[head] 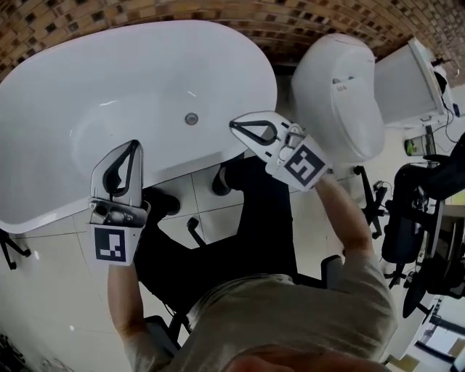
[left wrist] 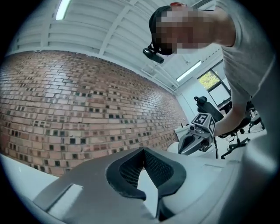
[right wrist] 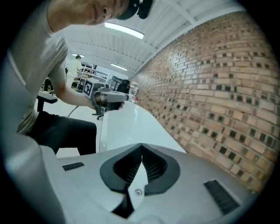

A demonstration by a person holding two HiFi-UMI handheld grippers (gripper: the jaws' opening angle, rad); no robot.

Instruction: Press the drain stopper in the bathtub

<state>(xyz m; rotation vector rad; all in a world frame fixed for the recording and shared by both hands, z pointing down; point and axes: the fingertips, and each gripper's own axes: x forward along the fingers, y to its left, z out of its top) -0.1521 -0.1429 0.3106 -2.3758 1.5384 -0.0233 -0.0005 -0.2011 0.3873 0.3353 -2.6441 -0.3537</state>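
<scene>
Big white bathtub (head: 87,94) takes up the upper left of the head view. It's oval and glossy, and stands on a pale tiled floor (head: 43,290) with a brown brick wall (head: 182,18) behind it. Just beside its right end is a white toilet (head: 341,94) with the lid down (there's a small mark on the lid, too tiny to read). The person's dark trousers (head: 254,218) are just outside the tub's near rim.

The left claw (head: 133,147) is over the near rim, pointing into the tub. Its own view shows the two jaw tips touching, with nothing between them. The right claw (head: 236,125) is over the rim at the tub's right end, and it's the same deal: tips pressed together, empty. Each one carries a cube with a black-and-white square marker (head: 110,244), which is just a pattern with no lettering.

The drain stopper (head: 191,118) is a small round silver-grey disc down in the tub's basin, toward the right end. It's apart from both claws and nothing is touching it.
</scene>
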